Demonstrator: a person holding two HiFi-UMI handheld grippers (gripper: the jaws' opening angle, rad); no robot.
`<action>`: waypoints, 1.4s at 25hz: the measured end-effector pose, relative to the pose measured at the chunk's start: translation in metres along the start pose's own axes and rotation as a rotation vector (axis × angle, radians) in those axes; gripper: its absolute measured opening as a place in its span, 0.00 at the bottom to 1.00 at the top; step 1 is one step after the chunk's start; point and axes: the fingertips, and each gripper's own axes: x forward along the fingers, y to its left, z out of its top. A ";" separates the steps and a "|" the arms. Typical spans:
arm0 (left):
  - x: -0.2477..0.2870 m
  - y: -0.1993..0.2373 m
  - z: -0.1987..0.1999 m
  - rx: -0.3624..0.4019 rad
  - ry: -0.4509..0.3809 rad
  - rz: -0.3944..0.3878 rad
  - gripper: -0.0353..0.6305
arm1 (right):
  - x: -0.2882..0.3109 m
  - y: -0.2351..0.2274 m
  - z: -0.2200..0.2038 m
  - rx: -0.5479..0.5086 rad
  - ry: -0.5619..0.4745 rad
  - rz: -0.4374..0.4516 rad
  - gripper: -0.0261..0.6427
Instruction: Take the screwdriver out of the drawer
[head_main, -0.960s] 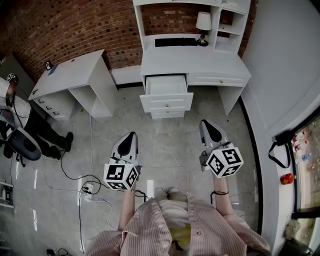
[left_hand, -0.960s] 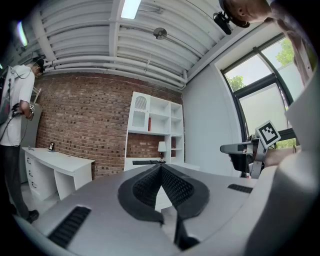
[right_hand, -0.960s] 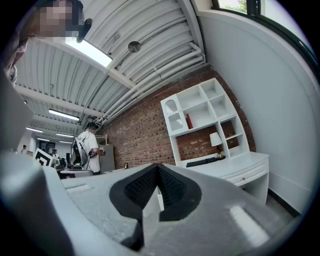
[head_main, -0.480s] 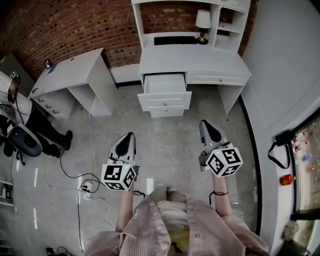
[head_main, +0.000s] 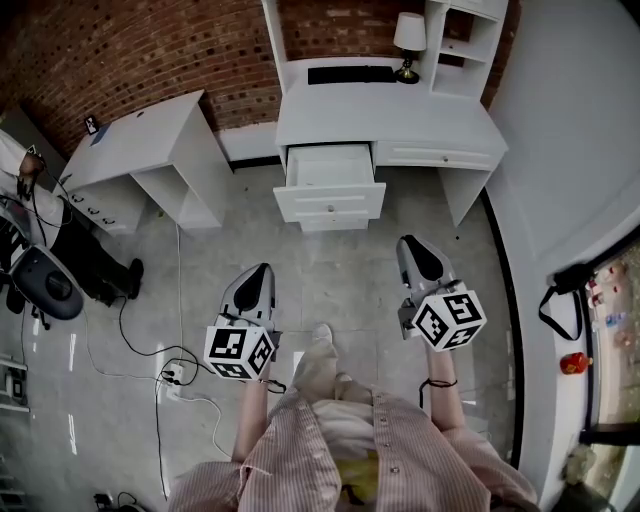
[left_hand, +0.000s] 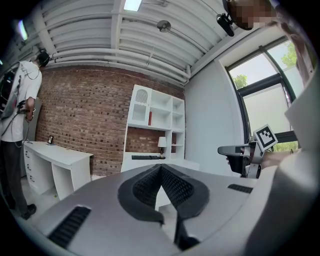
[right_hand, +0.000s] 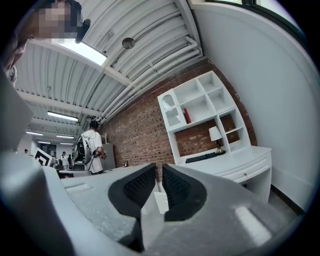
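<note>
Brick-walled room, grey tiled floor. Against the wall, white wooden desk (head_main: 400, 125), top white drawer (head_main: 330, 168) pulled out for reaching in. Screwdriver unseen from here, probably inside. Well short of it, level: left grey 2-jaw gripper (head_main: 262, 270) clenched, empty; right grey 2-jaw gripper (head_main: 408, 245) opening on nothing, likely readying to grab.

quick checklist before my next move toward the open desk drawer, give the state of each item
1. top drawer of the white wooden desk pulled open: ok
2. screwdriver seen inside the drawer: cannot tell, too far away
3. left gripper free: ok, jaws together, nothing held
4. right gripper free: ok, jaws opening, nothing between them
5. both grippers within reach of the drawer: not ok, held well short of it above the grey tiled floor
</note>
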 end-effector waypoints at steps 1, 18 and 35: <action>0.005 0.004 -0.001 -0.004 0.002 0.001 0.05 | 0.006 -0.003 -0.001 0.002 0.004 -0.002 0.08; 0.152 0.095 -0.006 -0.061 0.054 -0.022 0.05 | 0.157 -0.068 -0.020 0.021 0.065 -0.069 0.18; 0.275 0.169 -0.020 -0.101 0.121 -0.067 0.05 | 0.281 -0.124 -0.034 0.042 0.112 -0.103 0.21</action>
